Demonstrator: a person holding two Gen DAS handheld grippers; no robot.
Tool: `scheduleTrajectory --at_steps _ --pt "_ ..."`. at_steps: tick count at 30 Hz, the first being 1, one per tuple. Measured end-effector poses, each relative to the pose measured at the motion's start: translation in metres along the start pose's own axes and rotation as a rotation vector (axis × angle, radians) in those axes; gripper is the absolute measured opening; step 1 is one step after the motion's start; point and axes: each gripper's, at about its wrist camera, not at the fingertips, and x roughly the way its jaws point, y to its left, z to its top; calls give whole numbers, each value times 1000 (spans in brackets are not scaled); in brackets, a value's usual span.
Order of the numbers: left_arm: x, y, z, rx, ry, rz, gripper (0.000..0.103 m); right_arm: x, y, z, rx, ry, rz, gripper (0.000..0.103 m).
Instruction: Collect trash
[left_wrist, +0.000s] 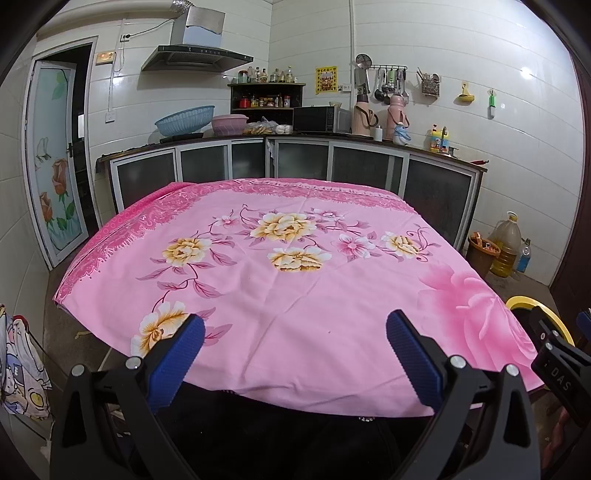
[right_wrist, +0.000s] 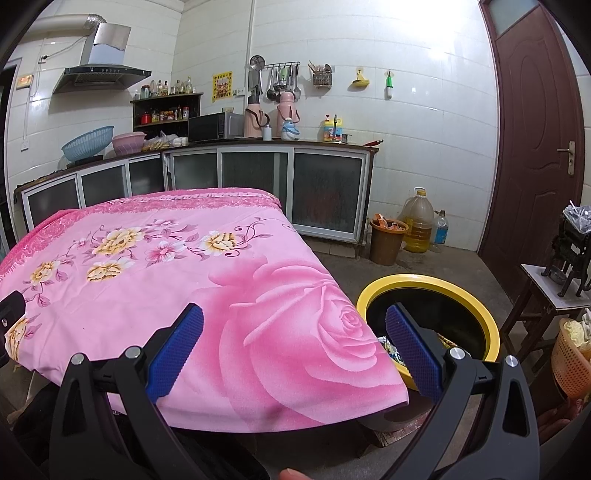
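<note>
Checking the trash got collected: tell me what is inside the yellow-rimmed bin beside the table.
In the yellow-rimmed bin, a few colourful wrappers show near its table-side edge. The rest is dark, and the right gripper finger and the tablecloth corner cover part of it.

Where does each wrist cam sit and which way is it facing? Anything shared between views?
Left wrist: behind the open left gripper, facing over the pink tablecloth toward the kitchen counter; the right gripper's edge shows.
Right wrist: behind the open right gripper, over the table's corner and yellow-rimmed bin; a fingertip shows.
Shared: tablecloth, counter, bin.
</note>
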Motion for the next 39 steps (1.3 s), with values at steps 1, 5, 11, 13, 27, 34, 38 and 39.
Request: scheduleTrajectory --at_steps 1,5,11,13,27,34,38,39 --pt "0 0 0 0 0 -1 95 0 0 -1 -1 0 1 95" --pt "0 0 0 2 0 0 95 0 0 -2 -2 -1 2 95" --pt "0 0 0 3 2 0 95 0 0 -2 -3 0 2 95" --pt "0 1 0 3 4 -1 95 0 0 -2 -3 3 3 95" --pt "2 0 0 6 9 -4 95 0 -3 -2 -4 6 7 95" --pt "4 0 1 11 9 -6 95 0 -3 -2 -3 6 7 95" --pt "3 -1 1 10 10 -7 95 0 -2 -2 -3 9 7 95" --pt "3 -1 1 10 11 -7 95 0 -2 -2 -3 9 8 95"
